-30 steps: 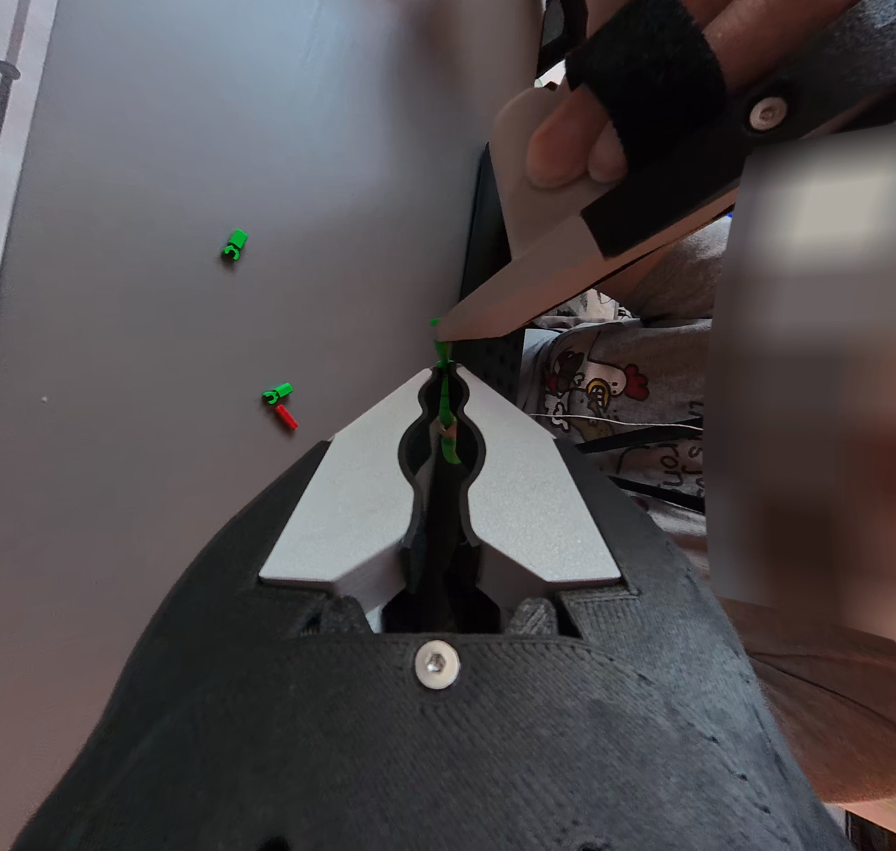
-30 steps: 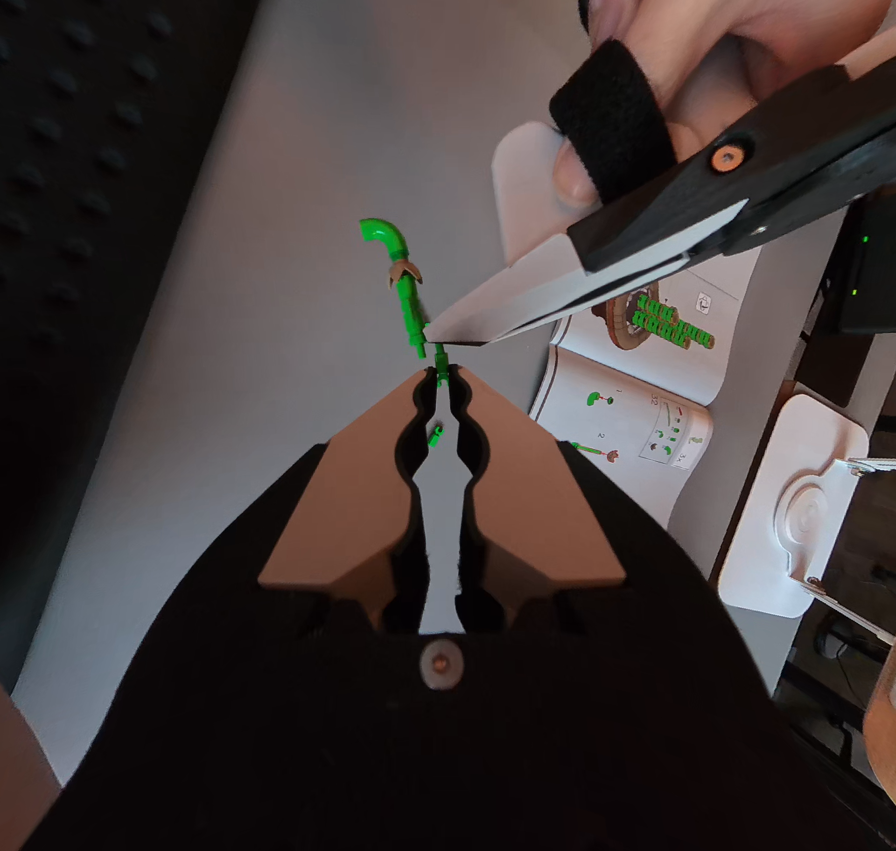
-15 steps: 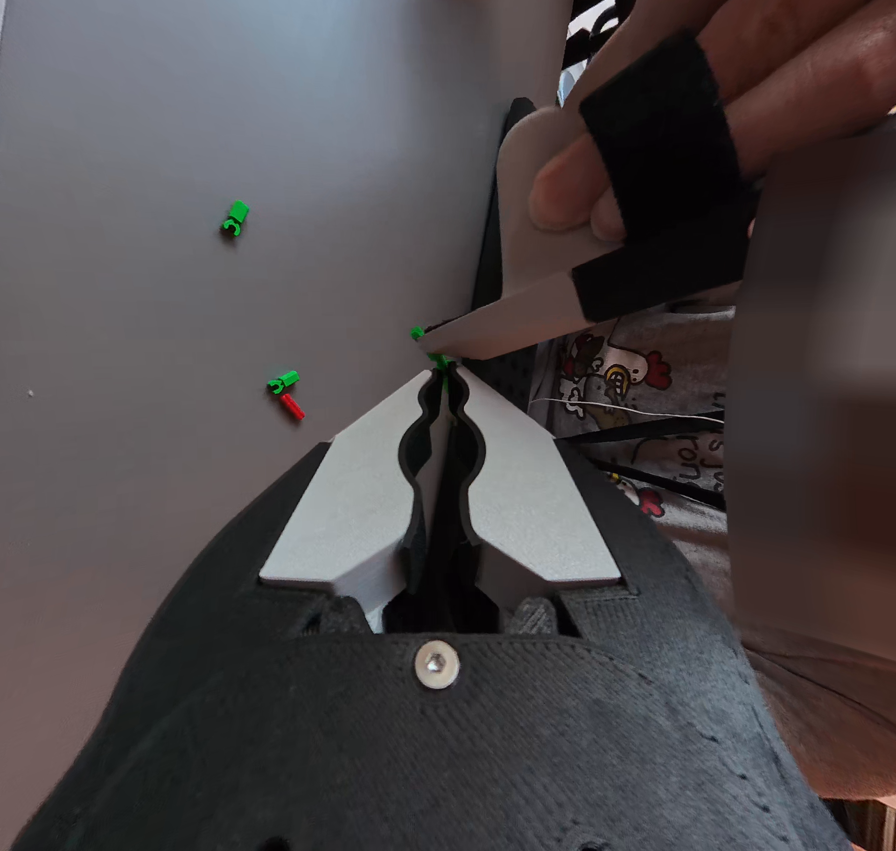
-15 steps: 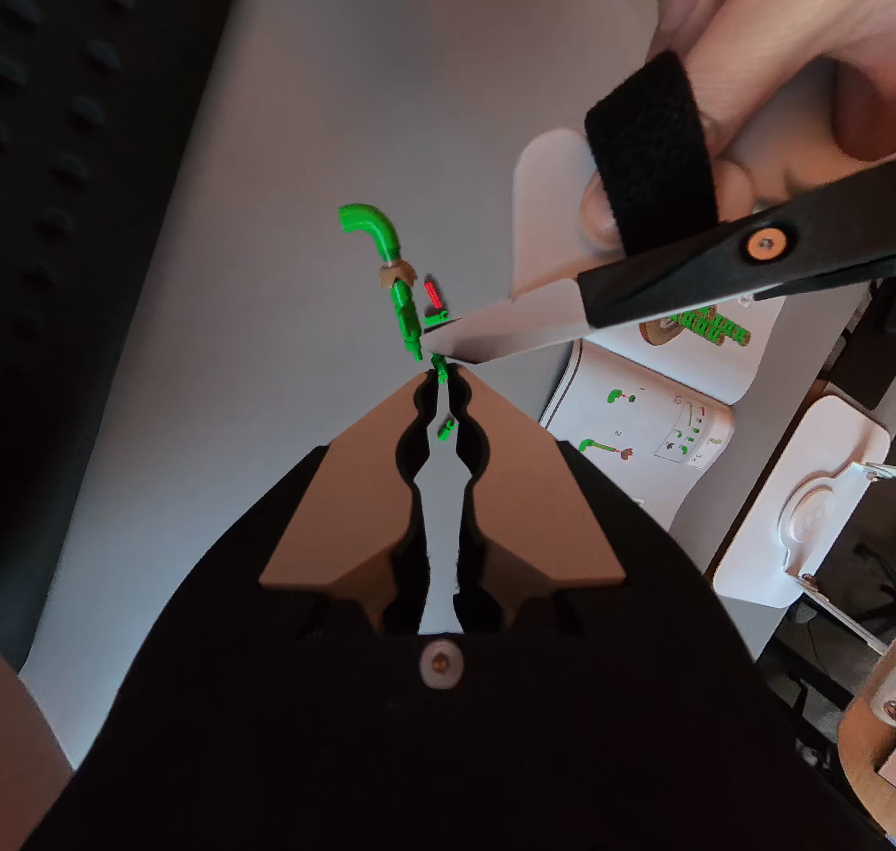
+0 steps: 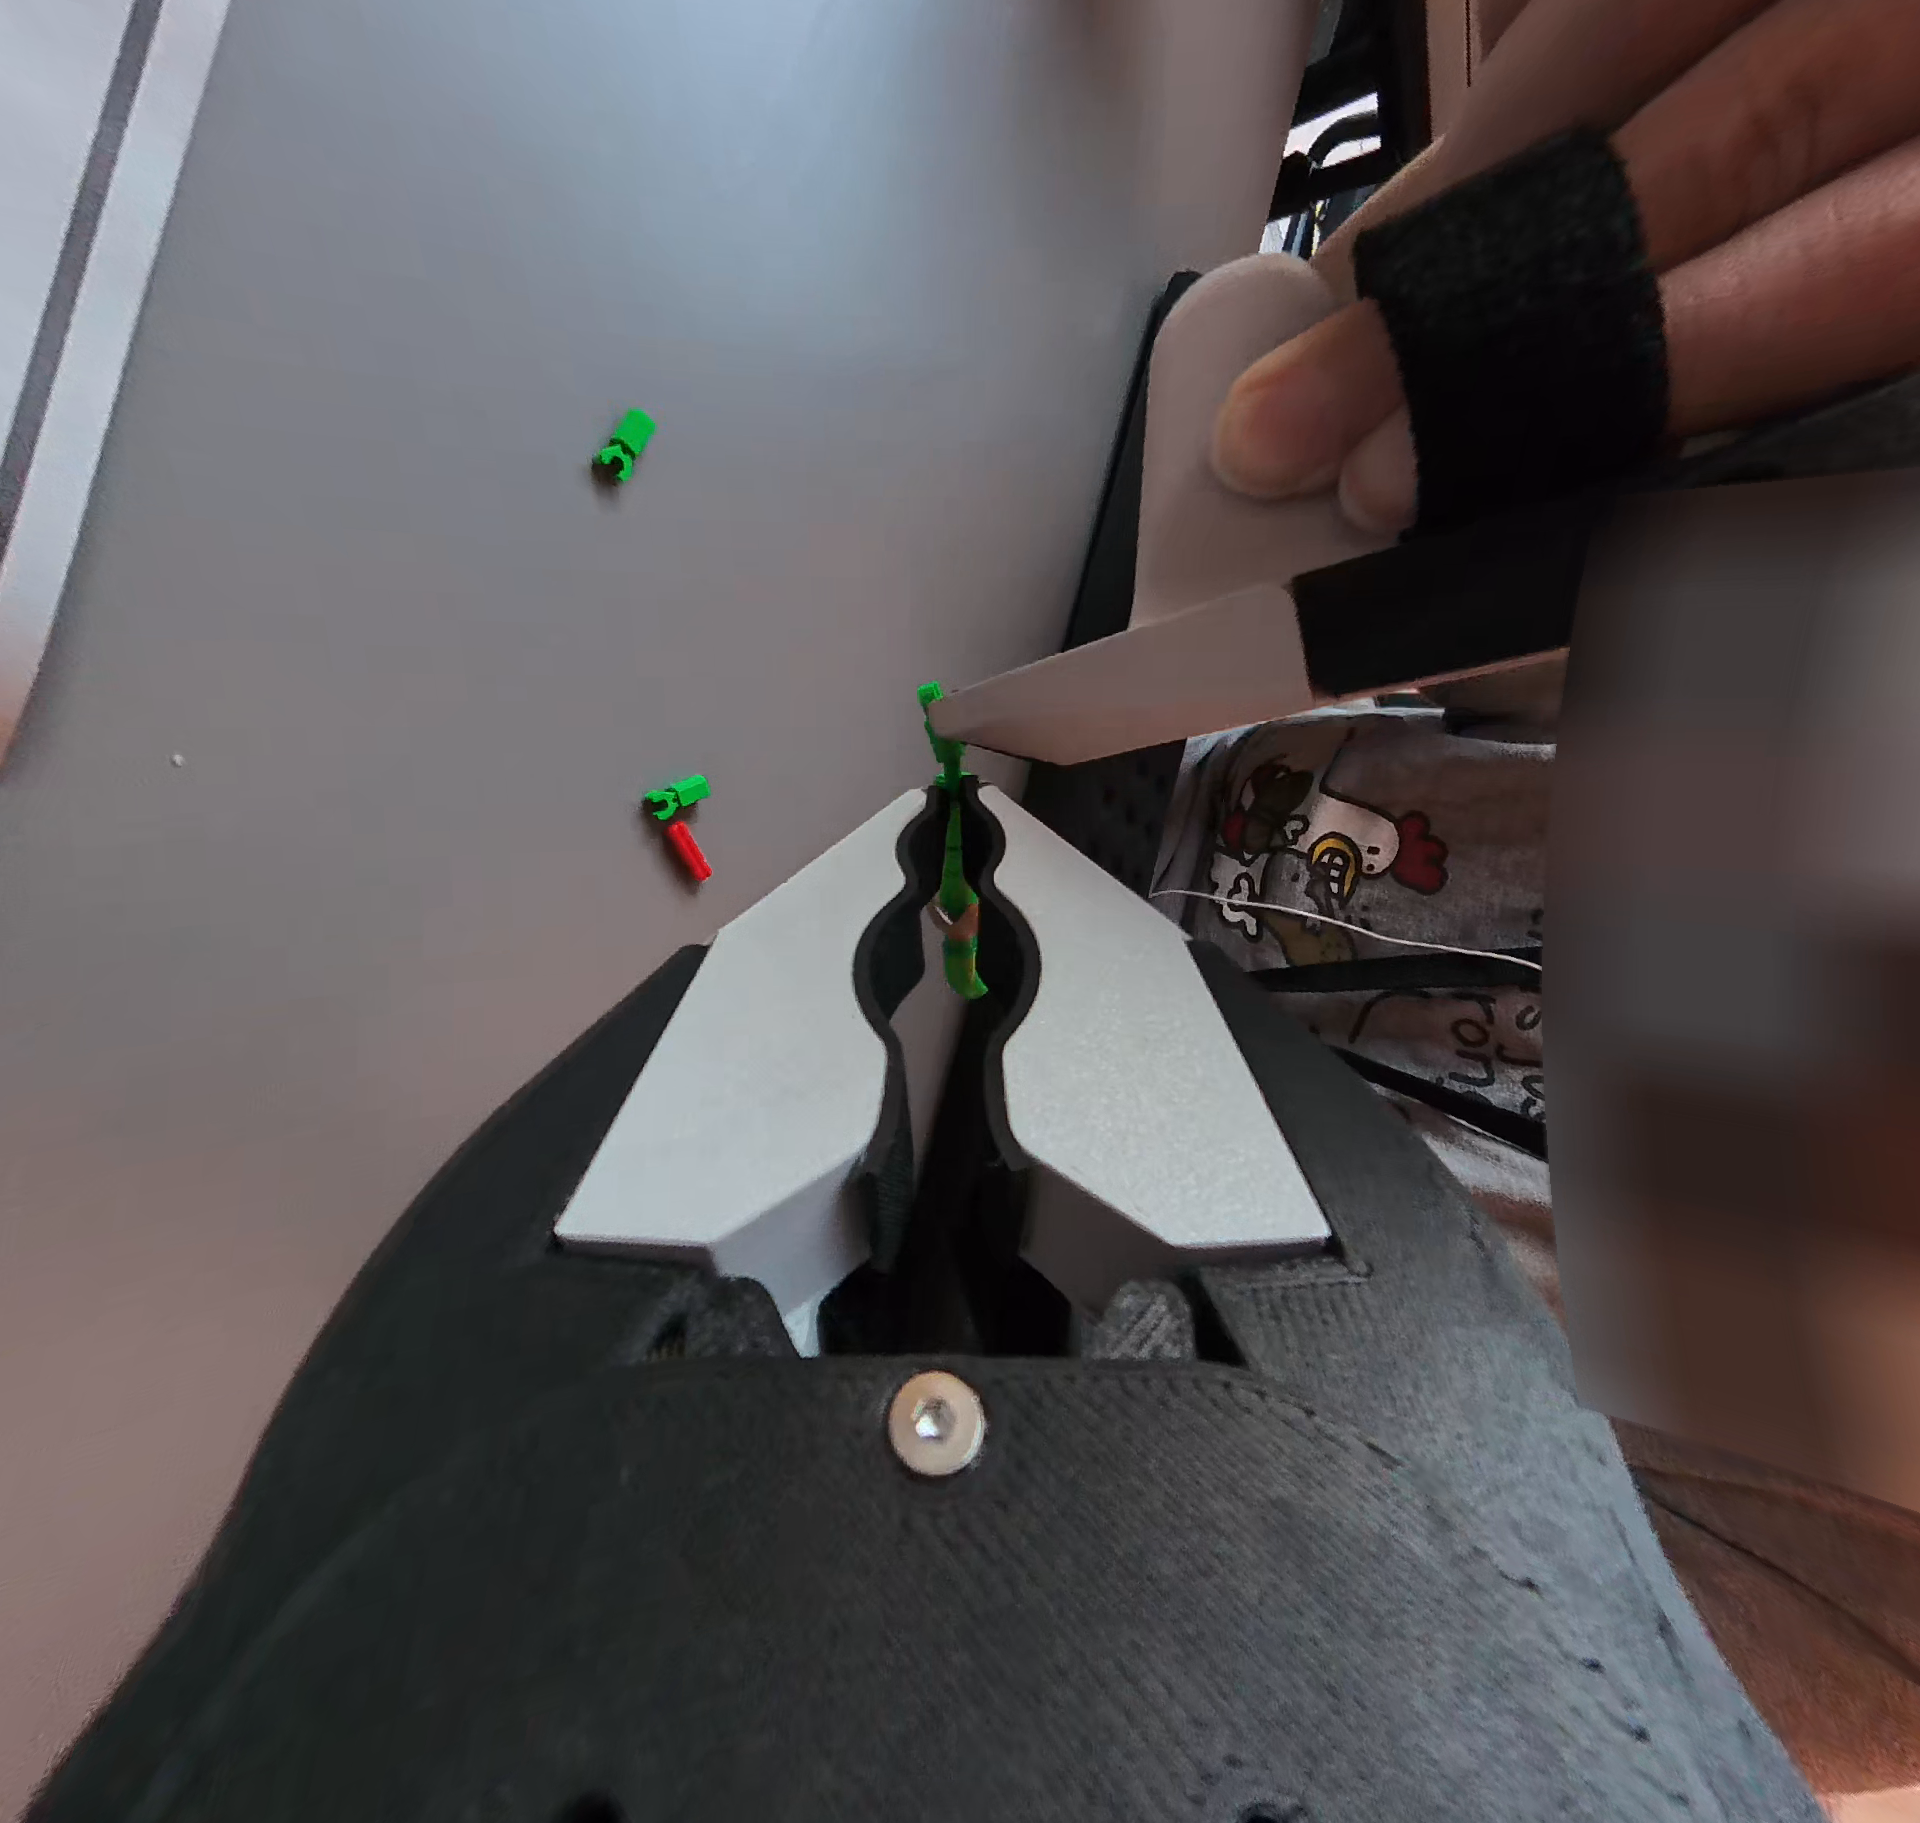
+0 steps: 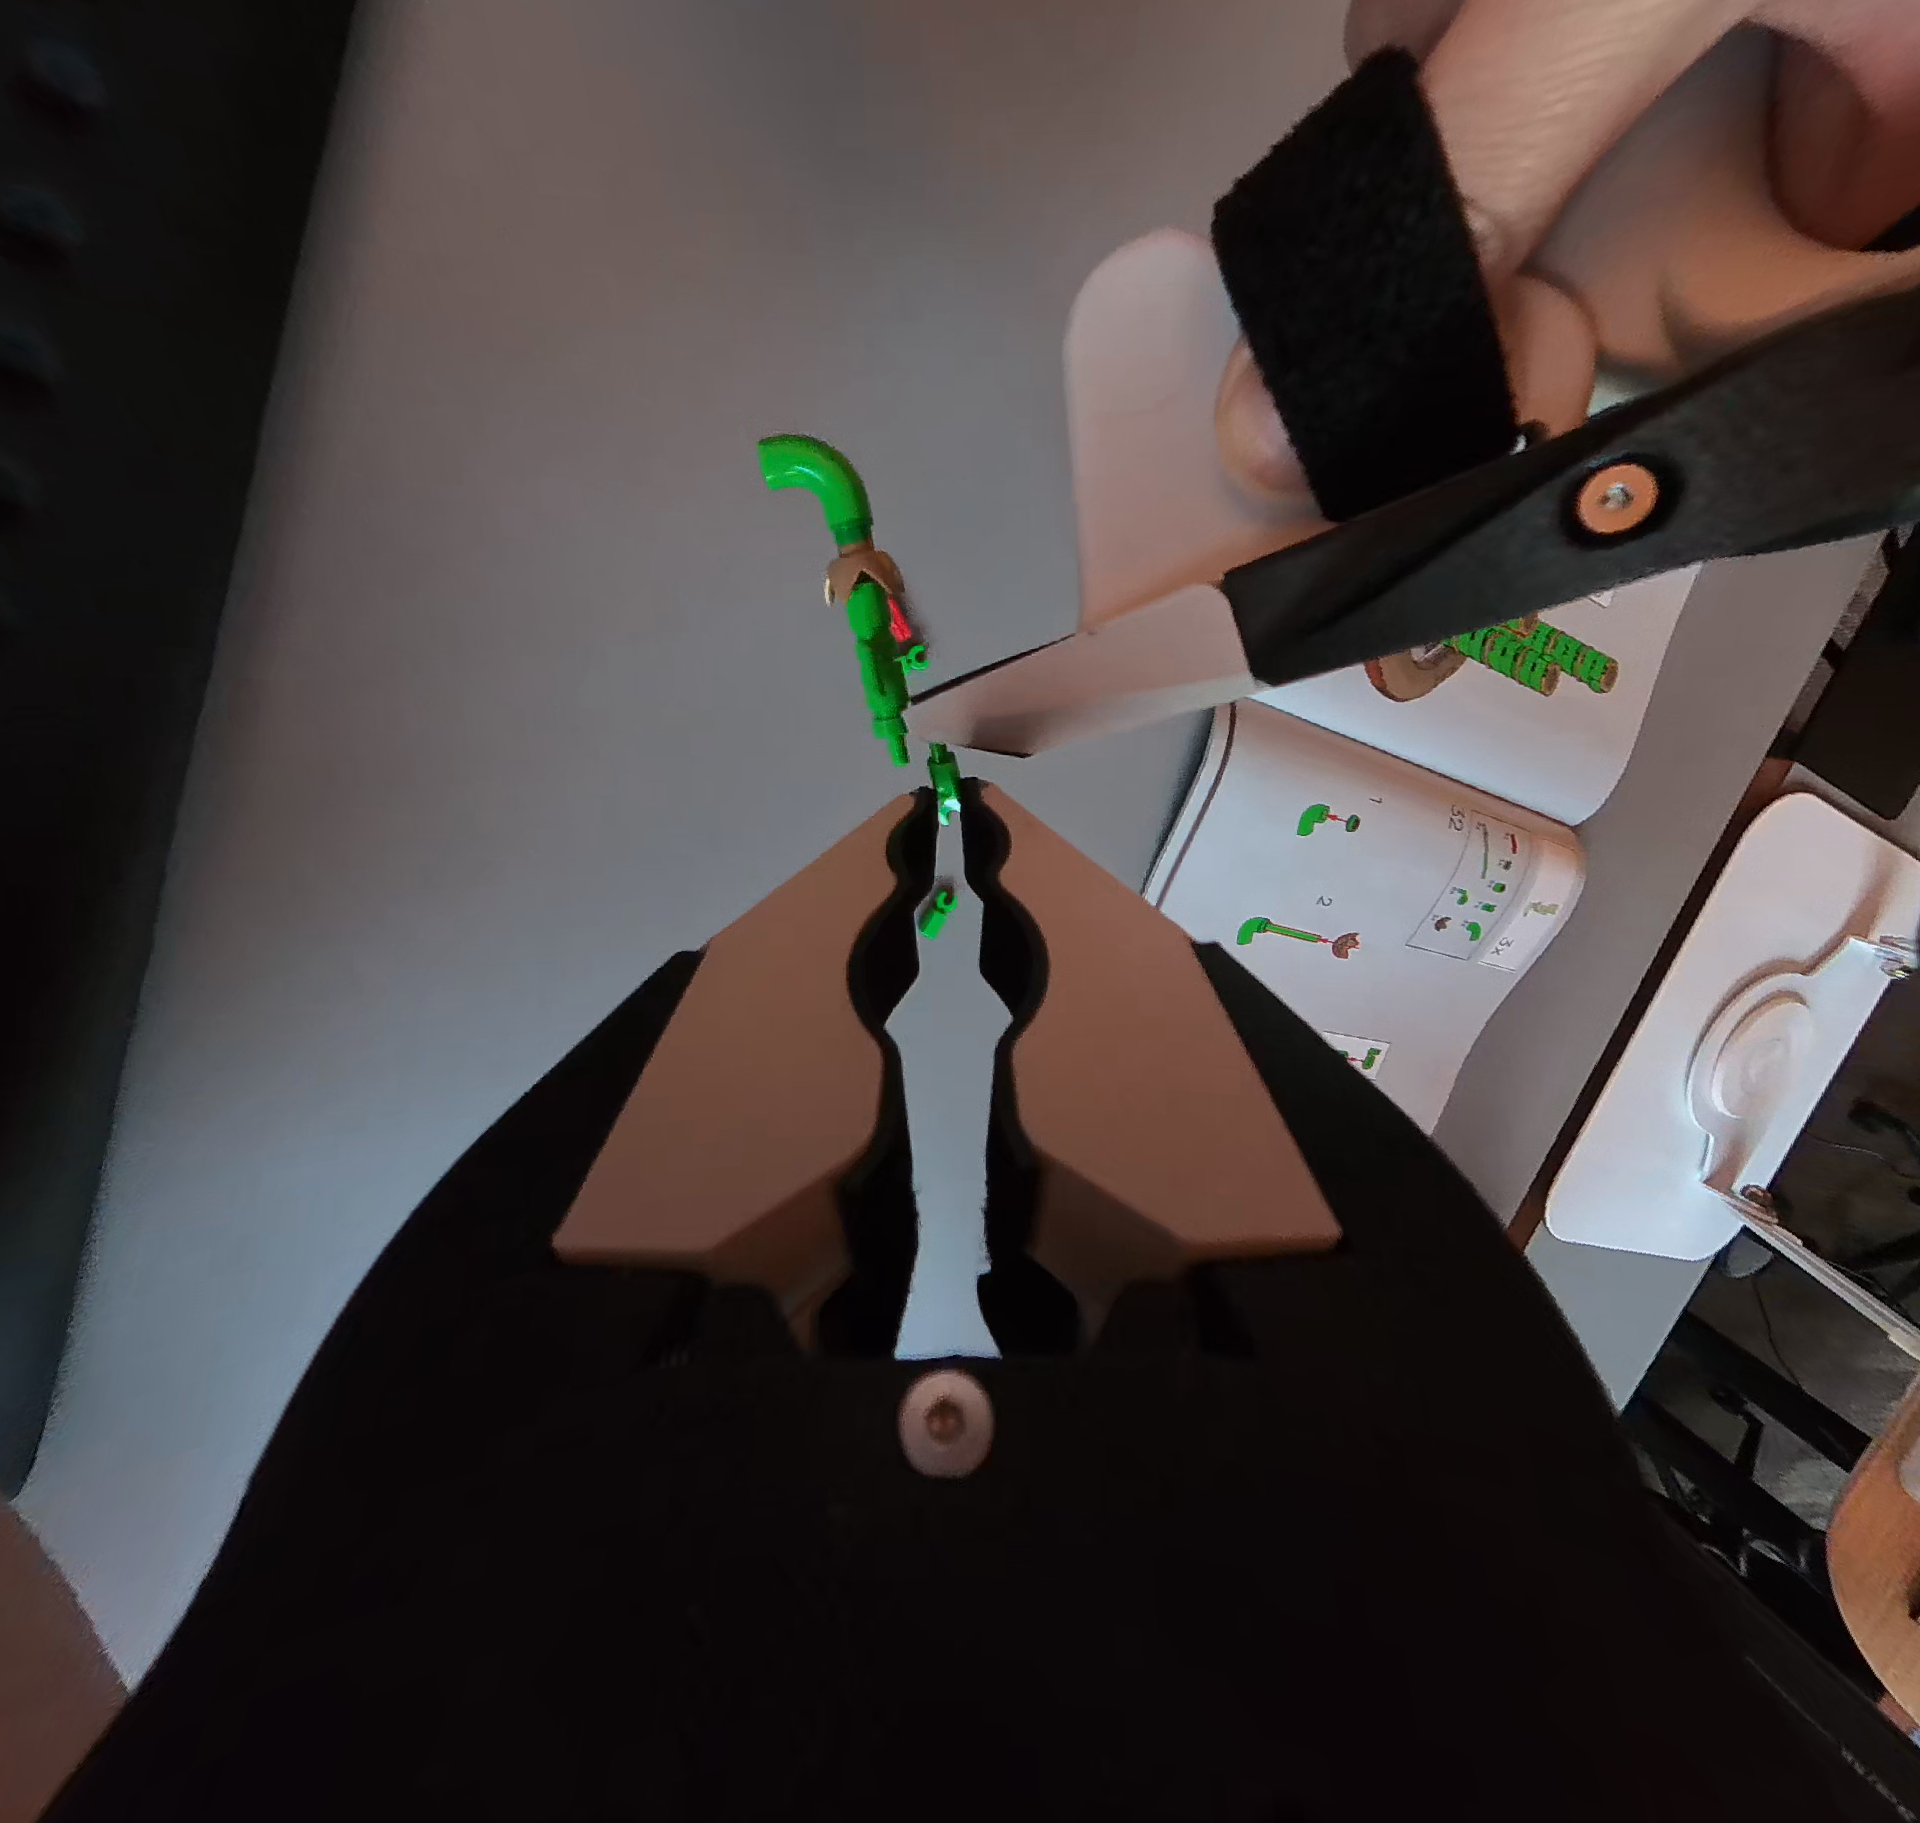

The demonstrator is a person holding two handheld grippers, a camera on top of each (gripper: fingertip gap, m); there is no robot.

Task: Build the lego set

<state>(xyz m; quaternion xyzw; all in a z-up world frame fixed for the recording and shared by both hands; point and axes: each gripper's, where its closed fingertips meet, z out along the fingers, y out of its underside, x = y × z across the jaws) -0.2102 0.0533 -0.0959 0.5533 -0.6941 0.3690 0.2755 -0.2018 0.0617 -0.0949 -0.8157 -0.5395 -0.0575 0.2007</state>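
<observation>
My left gripper (image 5: 951, 794) is shut on a green stem (image 5: 958, 900) with a tan collar. In the right wrist view the left gripper (image 6: 925, 711) comes in from the right, and the stem (image 6: 871, 651) stands up from its tip, ending in a curved elbow. My right gripper (image 6: 943, 797) is shut on a small green clip piece (image 6: 943, 776), held right beside the stem's lower end. I cannot tell whether they touch. The right gripper's tip (image 5: 940, 715) shows in the left wrist view, just above my left fingertips.
Two loose green clips (image 5: 623, 443) (image 5: 677, 794) and a red pin (image 5: 688, 851) lie on the grey table (image 5: 520, 215). An open instruction booklet (image 6: 1371, 869) and a white plastic holder (image 6: 1766, 1046) lie to the right. A black studded mat (image 6: 125, 423) borders the left. Only a small space, under 4 cm, lies between the two pairs of fingers. The red pin (image 5: 688, 851) sits 7 cm or so from the ends of my left fingers.
Both grippers have shifted and tilted slightly while staying tip to tip. The left gripper's finger lies flatter in the right wrist view. The clip piece stays by the stem's end.
</observation>
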